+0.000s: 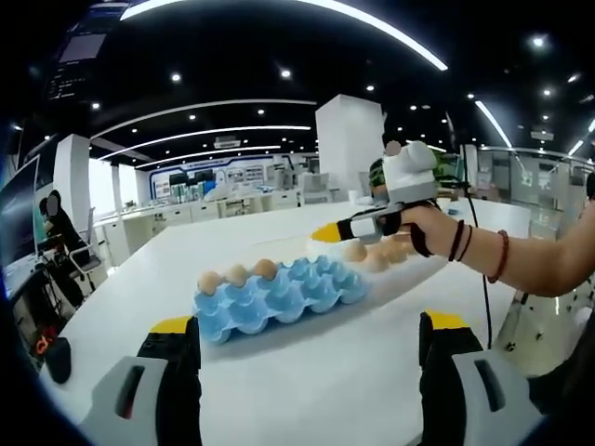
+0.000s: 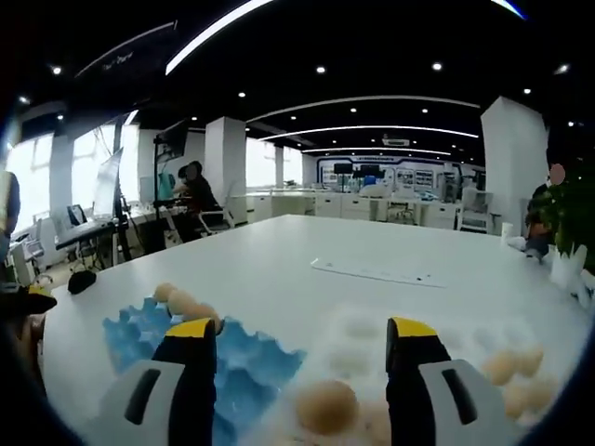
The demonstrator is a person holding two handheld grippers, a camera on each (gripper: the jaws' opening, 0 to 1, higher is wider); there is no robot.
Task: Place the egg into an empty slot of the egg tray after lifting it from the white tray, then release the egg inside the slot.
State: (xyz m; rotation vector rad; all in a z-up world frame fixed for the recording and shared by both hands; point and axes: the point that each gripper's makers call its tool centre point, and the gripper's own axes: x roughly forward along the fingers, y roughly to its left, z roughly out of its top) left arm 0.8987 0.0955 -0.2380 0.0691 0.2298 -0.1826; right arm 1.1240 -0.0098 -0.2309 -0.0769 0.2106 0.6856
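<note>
A blue egg tray point(image 1: 279, 295) lies on the white table, with three eggs point(image 1: 237, 274) in its far row. Just right of it is the white tray point(image 1: 395, 265) holding several eggs. A person's hand holds my right gripper point(image 1: 327, 232) above the white tray, its yellow tips pointing left. In the right gripper view, my right gripper point(image 2: 302, 327) is open above the white tray point(image 2: 367, 327), with one egg point(image 2: 325, 406) low between its jaws, untouched. The blue egg tray point(image 2: 237, 364) sits to its left. My left gripper point(image 1: 307, 325) is open over bare table, in front of the blue tray.
A flat white sheet point(image 2: 372, 271) lies further out on the table. A small black object point(image 1: 58, 358) rests near the table's left edge. More eggs point(image 2: 507, 367) lie at the white tray's right. Desks, seated people and a plant point(image 2: 567, 218) stand beyond the table.
</note>
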